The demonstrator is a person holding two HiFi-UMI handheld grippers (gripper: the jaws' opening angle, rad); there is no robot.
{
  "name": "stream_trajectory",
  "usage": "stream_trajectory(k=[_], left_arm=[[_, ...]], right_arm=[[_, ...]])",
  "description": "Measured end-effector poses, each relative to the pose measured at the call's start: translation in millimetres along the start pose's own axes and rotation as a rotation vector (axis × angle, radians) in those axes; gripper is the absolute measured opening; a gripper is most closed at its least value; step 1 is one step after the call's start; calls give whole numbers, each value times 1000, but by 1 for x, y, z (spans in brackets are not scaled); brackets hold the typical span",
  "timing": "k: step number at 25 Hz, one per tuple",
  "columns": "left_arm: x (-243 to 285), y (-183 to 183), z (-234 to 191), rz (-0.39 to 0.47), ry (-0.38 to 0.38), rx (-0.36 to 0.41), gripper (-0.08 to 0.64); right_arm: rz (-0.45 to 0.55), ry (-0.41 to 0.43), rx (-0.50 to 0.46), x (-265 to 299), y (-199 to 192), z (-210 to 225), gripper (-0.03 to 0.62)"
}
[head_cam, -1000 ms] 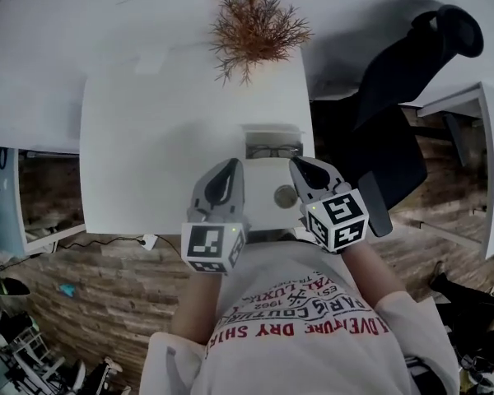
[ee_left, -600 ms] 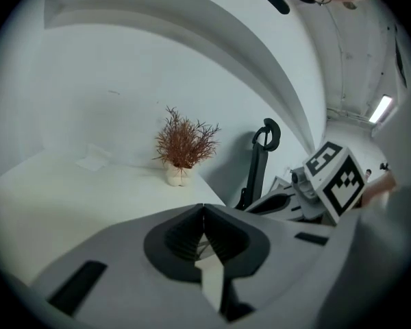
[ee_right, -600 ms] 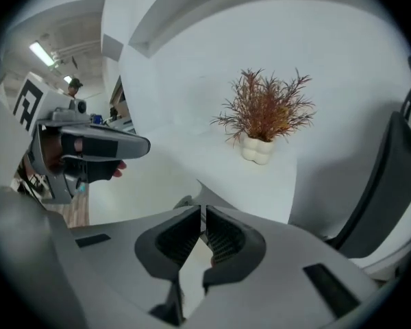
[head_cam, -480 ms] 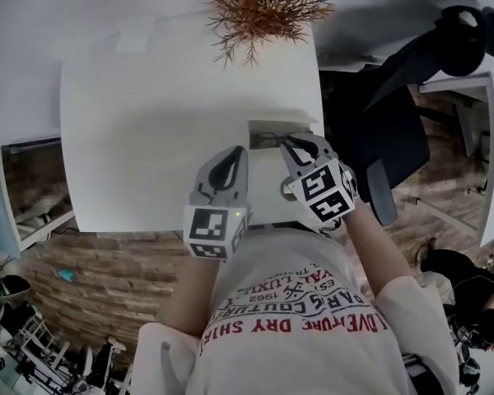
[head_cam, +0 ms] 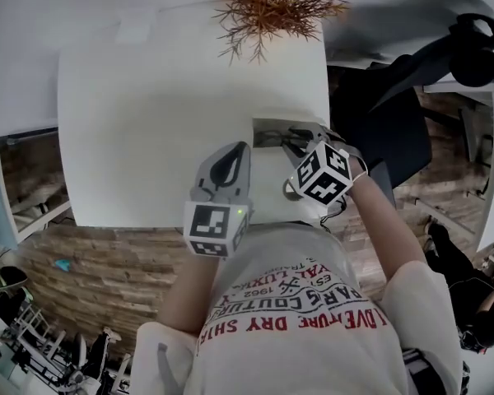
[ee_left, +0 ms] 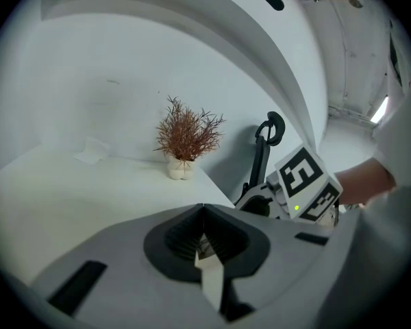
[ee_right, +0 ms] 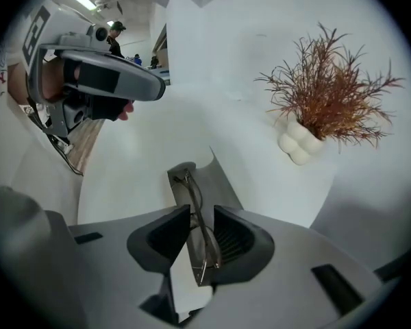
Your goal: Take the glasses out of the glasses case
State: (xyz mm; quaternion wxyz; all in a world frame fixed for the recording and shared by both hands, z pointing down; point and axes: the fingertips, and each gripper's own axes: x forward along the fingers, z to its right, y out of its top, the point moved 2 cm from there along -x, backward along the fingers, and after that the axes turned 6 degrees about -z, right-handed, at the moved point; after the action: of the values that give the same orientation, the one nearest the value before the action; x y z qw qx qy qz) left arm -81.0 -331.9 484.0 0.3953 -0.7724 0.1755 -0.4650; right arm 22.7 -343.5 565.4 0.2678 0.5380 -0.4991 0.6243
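Note:
The grey glasses case (head_cam: 269,130) lies open near the right edge of the white table (head_cam: 165,113). Thin metal-framed glasses (ee_right: 190,184) rest in the case (ee_right: 179,177). My right gripper (head_cam: 300,142) points steeply down over the case. Its jaws (ee_right: 201,212) are opening, with the glasses between them and a gap at each pad. My left gripper (head_cam: 233,150) hovers left of the case above the table's front part, jaws shut (ee_left: 204,210) with nothing in them. The right gripper's marker cube (ee_left: 305,180) shows in the left gripper view.
A dried reddish plant in a white pot (head_cam: 267,6) stands at the table's far edge (ee_right: 329,94). A white slip (head_cam: 136,31) lies at the far left. A black office chair (head_cam: 412,97) is right of the table. Brick-pattern floor lies below the front edge.
My right gripper has come down and forward onto the case, rolled over, and its jaws have parted around the glasses. The left gripper has sunk a little.

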Motion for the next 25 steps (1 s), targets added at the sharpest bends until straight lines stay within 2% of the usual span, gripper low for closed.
stream_trajectory(k=[7,11,18,22,25], left_arm=[[2,-8,-3,-17,8,-27,8],[2,-8,-4,-18,11,-43,8],[-2,-7,-7,-10,24,-50,8],[-7,-5,-8,0,30,-50,8],[-10,-3,-8,15,37,-40,8]], right_arm=[[-62,59,-79,14,-6,-2,110],[-84,64,-117,19,-7,-1,54],[-83,26,-224,20,-5,-1,28],[-73,11,-241,16,-3,0,26],[-67,-33,-247,10,-1,4,26]])
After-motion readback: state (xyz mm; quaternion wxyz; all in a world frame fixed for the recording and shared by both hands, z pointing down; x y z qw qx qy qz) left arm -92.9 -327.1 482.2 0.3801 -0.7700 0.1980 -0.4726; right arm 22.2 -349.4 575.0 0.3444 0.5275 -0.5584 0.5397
